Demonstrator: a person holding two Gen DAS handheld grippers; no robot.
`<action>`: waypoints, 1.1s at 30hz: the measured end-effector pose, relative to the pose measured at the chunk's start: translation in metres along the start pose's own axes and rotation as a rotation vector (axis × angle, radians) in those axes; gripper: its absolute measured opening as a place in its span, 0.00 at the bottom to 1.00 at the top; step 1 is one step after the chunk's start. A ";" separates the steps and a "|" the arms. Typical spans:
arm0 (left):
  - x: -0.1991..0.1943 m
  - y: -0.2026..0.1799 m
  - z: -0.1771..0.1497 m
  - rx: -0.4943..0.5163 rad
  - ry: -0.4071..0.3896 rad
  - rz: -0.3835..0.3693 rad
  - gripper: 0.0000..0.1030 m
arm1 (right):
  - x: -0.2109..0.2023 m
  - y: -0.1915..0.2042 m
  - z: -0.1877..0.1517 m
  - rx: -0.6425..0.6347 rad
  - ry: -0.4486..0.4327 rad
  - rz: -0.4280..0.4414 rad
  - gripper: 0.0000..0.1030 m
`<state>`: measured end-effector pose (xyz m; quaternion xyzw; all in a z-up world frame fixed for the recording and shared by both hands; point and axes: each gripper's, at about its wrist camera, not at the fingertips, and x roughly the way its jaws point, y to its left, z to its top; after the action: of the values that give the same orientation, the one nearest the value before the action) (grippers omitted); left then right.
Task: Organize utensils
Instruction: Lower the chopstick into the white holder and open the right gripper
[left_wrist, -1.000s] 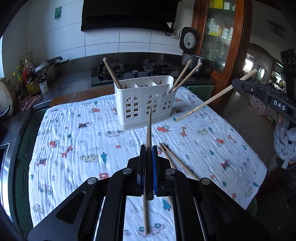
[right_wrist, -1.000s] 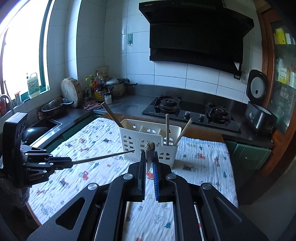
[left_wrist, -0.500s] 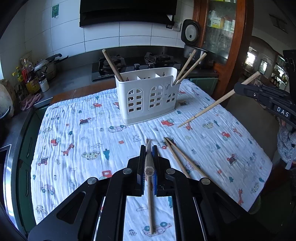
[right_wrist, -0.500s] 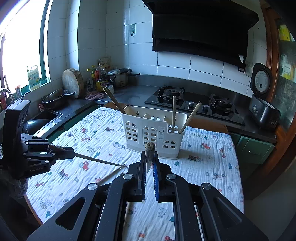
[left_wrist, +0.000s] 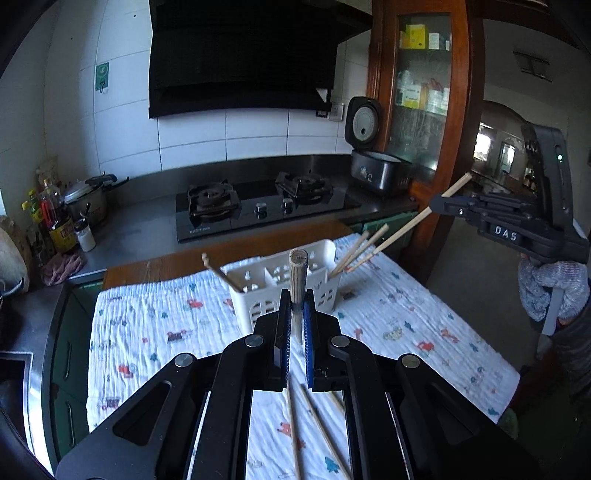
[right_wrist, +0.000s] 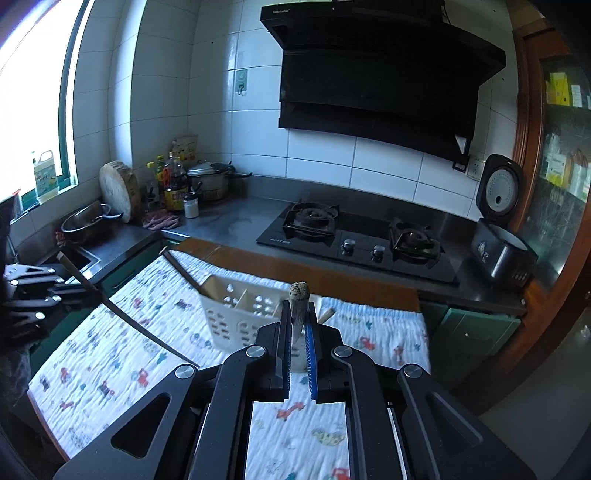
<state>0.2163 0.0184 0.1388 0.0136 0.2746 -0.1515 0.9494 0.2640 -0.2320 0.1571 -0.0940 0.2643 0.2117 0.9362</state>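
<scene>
Ahead, each tool (left_wrist: 294, 314) (right_wrist: 298, 325) pinches a chopstick (left_wrist: 297, 275) (right_wrist: 298, 306) before the white caddy (left_wrist: 284, 288), loose chopsticks (left_wrist: 317, 428) lying below.

White slotted caddy (left_wrist: 284, 291) upright on cloth, chopsticks (left_wrist: 356, 251) leaning inside; loose chopsticks (left_wrist: 314, 428) flat on cloth.

This is a home kitchen. A black range hood (right_wrist: 373, 85) hangs on a white tiled wall above a two-burner gas stove (right_wrist: 362, 240) set in a steel surface (right_wrist: 236, 218). A rice cooker (right_wrist: 498, 236), a lidded pot (right_wrist: 208, 181), sauce bottles (right_wrist: 173, 181) and a sink (right_wrist: 79, 258) stand around it.
</scene>
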 end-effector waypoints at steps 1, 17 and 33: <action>0.000 0.000 0.008 0.004 -0.013 0.007 0.05 | 0.002 -0.003 0.005 -0.001 0.002 -0.004 0.07; 0.091 0.028 0.059 -0.037 0.083 0.109 0.05 | 0.076 -0.012 0.030 -0.005 0.135 0.010 0.07; 0.155 0.050 0.036 -0.085 0.249 0.102 0.06 | 0.114 -0.010 0.015 -0.003 0.216 0.013 0.07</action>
<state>0.3745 0.0185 0.0847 0.0059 0.3953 -0.0886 0.9143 0.3634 -0.1969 0.1092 -0.1160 0.3641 0.2066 0.9007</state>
